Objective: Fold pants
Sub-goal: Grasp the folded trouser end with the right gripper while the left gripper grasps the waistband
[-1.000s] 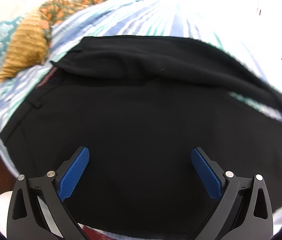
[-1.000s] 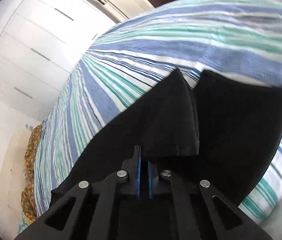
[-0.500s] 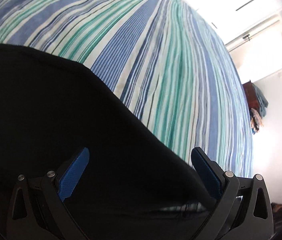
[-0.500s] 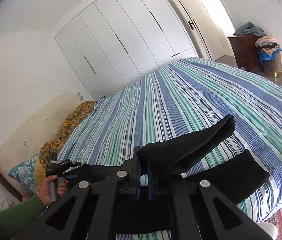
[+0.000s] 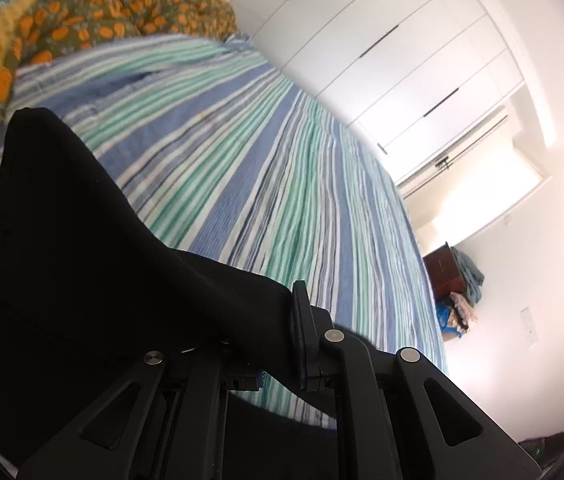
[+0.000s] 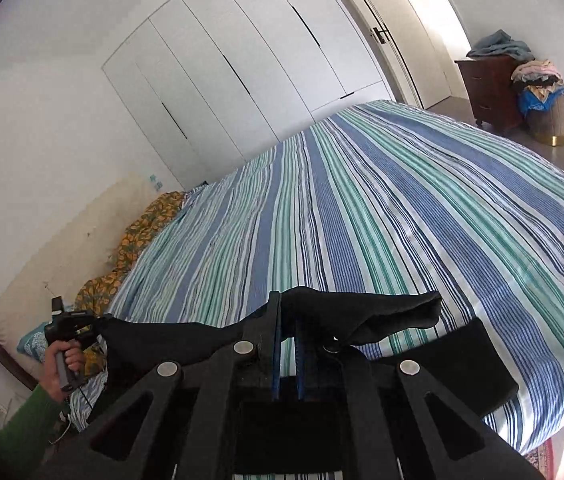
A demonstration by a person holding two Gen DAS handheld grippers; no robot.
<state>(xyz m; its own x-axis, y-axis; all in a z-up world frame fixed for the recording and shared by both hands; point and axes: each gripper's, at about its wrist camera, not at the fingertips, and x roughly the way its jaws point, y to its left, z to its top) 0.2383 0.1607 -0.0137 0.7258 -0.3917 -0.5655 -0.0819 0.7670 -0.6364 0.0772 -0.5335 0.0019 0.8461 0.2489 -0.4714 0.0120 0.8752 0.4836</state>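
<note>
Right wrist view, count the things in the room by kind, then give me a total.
Black pants: 1
Hand-held gripper: 2, left and right
Striped bed: 1
Wooden dresser: 1
Laundry basket: 1
Total: 6

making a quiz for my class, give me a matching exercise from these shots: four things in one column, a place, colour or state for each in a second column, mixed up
Things:
1. pants
2. bedspread
3. wardrobe doors
4. laundry basket

Descriptions:
A. white, shut, along the wall behind the bed
B. black, lifted off the bed, gripped by the right tongs and the left tongs
C. heaped with clothes, on the floor beside the dark wooden dresser
D. blue, green and white stripes

Pairs: 1-B, 2-D, 3-A, 4-C
</note>
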